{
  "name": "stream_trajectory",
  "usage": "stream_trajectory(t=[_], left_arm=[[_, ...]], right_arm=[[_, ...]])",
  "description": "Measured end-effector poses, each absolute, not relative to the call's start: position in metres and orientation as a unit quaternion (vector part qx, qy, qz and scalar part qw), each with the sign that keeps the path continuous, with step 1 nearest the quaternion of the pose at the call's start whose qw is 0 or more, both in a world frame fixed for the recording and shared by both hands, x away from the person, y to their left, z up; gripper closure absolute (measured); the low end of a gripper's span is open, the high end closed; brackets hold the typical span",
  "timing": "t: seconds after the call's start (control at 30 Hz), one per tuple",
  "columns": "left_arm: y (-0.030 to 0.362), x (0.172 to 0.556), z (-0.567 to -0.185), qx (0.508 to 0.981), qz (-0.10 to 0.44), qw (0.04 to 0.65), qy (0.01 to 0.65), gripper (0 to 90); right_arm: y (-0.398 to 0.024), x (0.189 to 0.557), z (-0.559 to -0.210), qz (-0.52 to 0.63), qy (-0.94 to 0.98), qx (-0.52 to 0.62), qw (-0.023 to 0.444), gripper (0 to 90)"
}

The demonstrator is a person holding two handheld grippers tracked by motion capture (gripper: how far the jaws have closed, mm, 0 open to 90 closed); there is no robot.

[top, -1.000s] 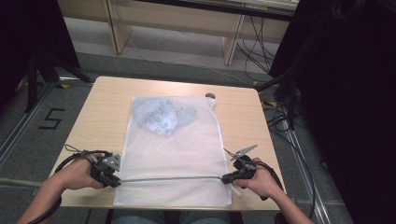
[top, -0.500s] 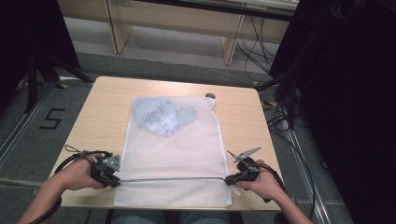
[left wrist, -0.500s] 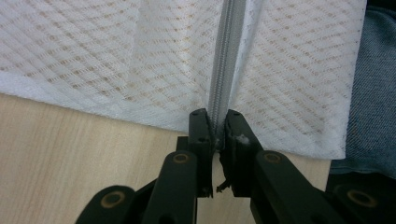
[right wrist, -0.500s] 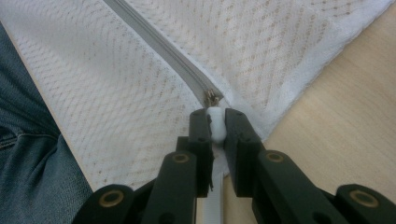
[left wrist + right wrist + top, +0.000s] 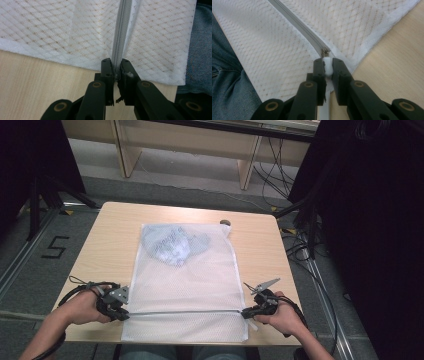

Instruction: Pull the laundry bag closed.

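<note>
Two grippers: left gripper [image 5: 116, 68] clamps the mesh bag's [image 5: 190, 280] zipper [image 5: 120, 37] end; right gripper [image 5: 327, 67] pinches the white pull tab [image 5: 327, 65]. Risk: tab slipping out, mesh snagging.

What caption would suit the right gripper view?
Right tool pinching the white zipper pull at the edge of a mesh laundry bag.
</note>
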State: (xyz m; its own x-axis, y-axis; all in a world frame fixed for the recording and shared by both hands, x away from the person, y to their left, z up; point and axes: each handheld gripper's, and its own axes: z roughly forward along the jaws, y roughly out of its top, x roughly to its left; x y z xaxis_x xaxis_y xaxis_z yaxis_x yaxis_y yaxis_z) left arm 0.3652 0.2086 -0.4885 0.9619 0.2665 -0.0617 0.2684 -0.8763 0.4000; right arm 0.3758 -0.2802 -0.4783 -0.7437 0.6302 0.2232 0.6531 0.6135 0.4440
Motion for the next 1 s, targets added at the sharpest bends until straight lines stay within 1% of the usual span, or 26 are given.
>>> stream_trajectory(t=[0.13, 0.23, 0.27, 0.3, 0.33, 0.37, 0.43, 0.53, 0.57, 0.67, 0.7, 0.73, 0.8, 0.83, 0.87, 0.9, 0.93, 0.97, 1.0], left_arm=[[0.209, 0.365, -0.488, 0.97, 0.003, 0.206, 0.129, 82.2], [0.208, 0.362, -0.488, 0.97, 0.004, 0.205, 0.13, 81.5], [0.208, 0.362, -0.489, 0.97, 0.007, 0.206, 0.126, 81.5], [0.208, 0.362, -0.489, 0.971, 0.009, 0.206, 0.119, 81.0], [0.208, 0.361, -0.489, 0.97, 0.01, 0.209, 0.122, 79.8], [0.208, 0.361, -0.489, 0.97, 0.01, 0.209, 0.122, 79.3], [0.208, 0.361, -0.49, 0.968, 0.011, 0.219, 0.121, 78.0], [0.208, 0.358, -0.49, 0.966, 0.006, 0.226, 0.124, 71.7], [0.208, 0.358, -0.491, 0.963, 0.005, 0.236, 0.127, 67.3], [0.208, 0.357, -0.489, 0.957, 0.012, 0.254, 0.139, 59.1], [0.207, 0.354, -0.483, 0.949, 0.023, 0.271, 0.161, 55.2], [0.208, 0.353, -0.48, 0.945, 0.028, 0.276, 0.171, 52.7], [0.208, 0.35, -0.477, 0.942, 0.038, 0.281, 0.182, 44.9], [0.209, 0.343, -0.472, 0.937, 0.06, 0.279, 0.203, 42.0], [0.209, 0.343, -0.472, 0.937, 0.06, 0.279, 0.203, 39.6], [0.209, 0.339, -0.472, 0.931, 0.072, 0.282, 0.22, 37.5], [0.207, 0.329, -0.473, 0.915, 0.097, 0.305, 0.244, 37.6], [0.207, 0.329, -0.473, 0.915, 0.097, 0.305, 0.244, 37.6], [0.206, 0.325, -0.474, 0.907, 0.103, 0.315, 0.258, 37.6]], right_arm=[[-0.28, 0.377, -0.479, -0.258, -0.899, -0.353, 0.025, 82.1], [-0.284, 0.377, -0.474, -0.285, -0.887, -0.363, 0.026, 79.8], [-0.288, 0.38, -0.472, -0.302, -0.884, -0.356, 0.014, 75.2], [-0.289, 0.379, -0.467, -0.324, -0.866, -0.381, 0.024, 70.8], [-0.294, 0.38, -0.46, -0.362, -0.841, -0.402, 0.014, 68.1], [-0.294, 0.38, -0.46, -0.362, -0.841, -0.402, 0.014, 68.1], [-0.296, 0.381, -0.456, -0.384, -0.819, -0.427, -0.003, 67.6], [-0.298, 0.385, -0.455, -0.387, -0.809, -0.442, -0.018, 67.2], [-0.299, 0.387, -0.456, -0.384, -0.807, -0.446, -0.037, 67.1], [-0.297, 0.39, -0.457, -0.388, -0.802, -0.453, -0.039, 66.9], [-0.297, 0.39, -0.458, -0.389, -0.802, -0.452, -0.036, 66.7], [-0.297, 0.39, -0.457, -0.383, -0.802, -0.457, -0.041, 66.5], [-0.297, 0.391, -0.46, -0.379, -0.805, -0.456, -0.036, 66.1], [-0.297, 0.391, -0.459, -0.374, -0.807, -0.456, -0.035, 66.0], [-0.298, 0.391, -0.459, -0.371, -0.809, -0.456, -0.029, 65.9], [-0.298, 0.392, -0.46, -0.372, -0.808, -0.456, -0.027, 65.9], [-0.298, 0.392, -0.46, -0.373, -0.807, -0.457, -0.029, 65.7], [-0.298, 0.392, -0.46, -0.373, -0.807, -0.457, -0.029, 65.7], [-0.297, 0.392, -0.461, -0.381, -0.803, -0.457, -0.031, 65.6]])
